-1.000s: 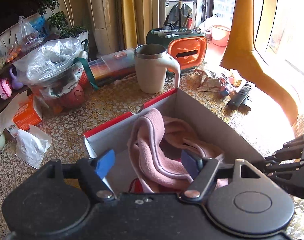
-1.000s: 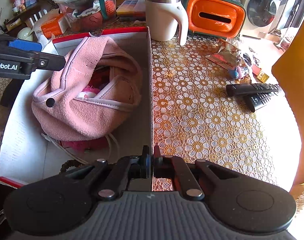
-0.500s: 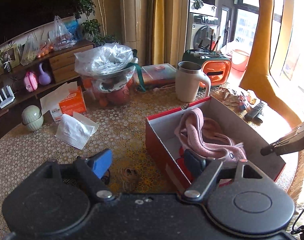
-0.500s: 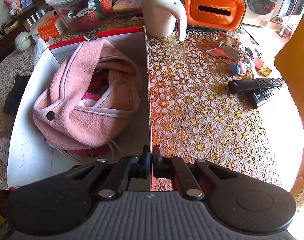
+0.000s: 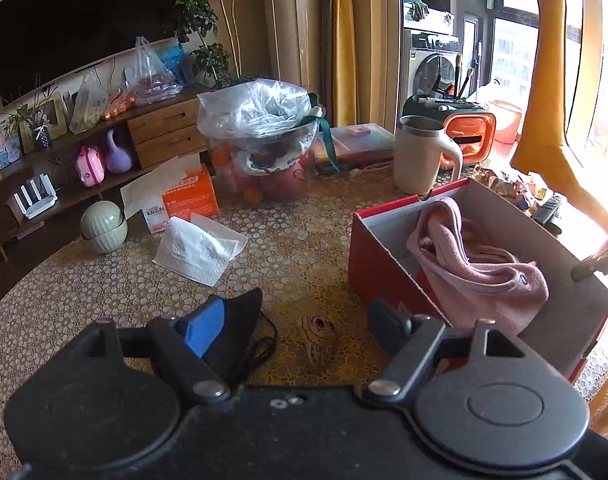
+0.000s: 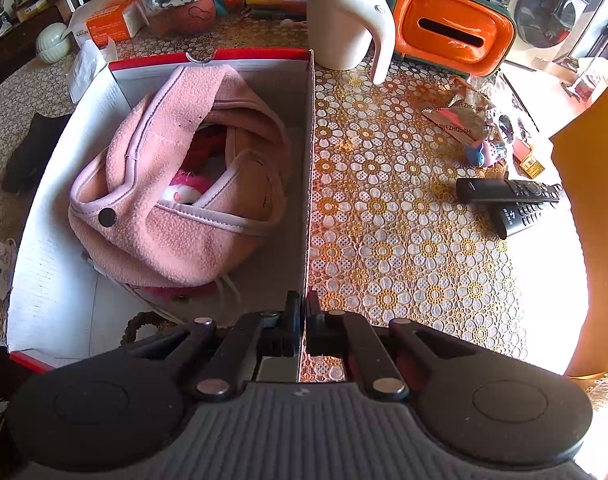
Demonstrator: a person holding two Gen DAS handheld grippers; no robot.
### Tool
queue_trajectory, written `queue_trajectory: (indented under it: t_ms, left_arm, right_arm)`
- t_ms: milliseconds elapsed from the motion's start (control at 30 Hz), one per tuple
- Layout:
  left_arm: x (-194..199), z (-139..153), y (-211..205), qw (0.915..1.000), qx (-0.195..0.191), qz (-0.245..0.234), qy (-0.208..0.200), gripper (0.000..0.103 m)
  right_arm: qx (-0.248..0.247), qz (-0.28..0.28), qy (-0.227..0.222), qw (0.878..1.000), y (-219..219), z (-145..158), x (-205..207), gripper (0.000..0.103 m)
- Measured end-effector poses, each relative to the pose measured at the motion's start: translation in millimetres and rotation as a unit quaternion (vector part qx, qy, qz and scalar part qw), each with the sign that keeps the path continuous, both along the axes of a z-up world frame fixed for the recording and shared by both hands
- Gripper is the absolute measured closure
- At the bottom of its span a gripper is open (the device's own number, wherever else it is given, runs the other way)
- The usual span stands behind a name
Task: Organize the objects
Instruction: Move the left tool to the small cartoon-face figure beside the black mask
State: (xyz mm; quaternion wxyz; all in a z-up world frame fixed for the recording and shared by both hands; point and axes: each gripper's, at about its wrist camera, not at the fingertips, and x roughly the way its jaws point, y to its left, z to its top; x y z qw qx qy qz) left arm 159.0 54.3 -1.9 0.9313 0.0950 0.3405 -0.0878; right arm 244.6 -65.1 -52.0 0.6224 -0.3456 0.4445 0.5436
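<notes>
You are pinching the shoebox [image 6: 308, 168] wall with your right gripper [image 6: 303, 312]; pink bag [image 6: 175, 196] packed. Your left gripper [image 5: 299, 324], jaws apart and empty, is hovering over the unpacked black mask [image 5: 239, 328].

A fuzzy pink fleece bag [image 6: 175, 208] lies in a matt cardboard box [image 6: 55, 240] on a lacy, flower-patterned tablecloth [image 6: 404, 240].

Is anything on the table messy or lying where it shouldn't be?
Yes. A black face mask lies crumpled on the tablecloth, outside the red box. A loose white tissue lies flat beside its orange tissue box.
</notes>
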Motion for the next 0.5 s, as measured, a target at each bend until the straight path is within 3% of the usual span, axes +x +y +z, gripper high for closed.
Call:
queue_trajectory:
  t_ms: [500]
  left_arm:
    - [36.9, -77.9, -16.3, 0.9990, 0.006, -0.018, 0.041, 0.026]
  right_arm:
    - [-0.010, 0.005, 0.001, 1.000, 3.5, -0.3, 0.8, 0.101]
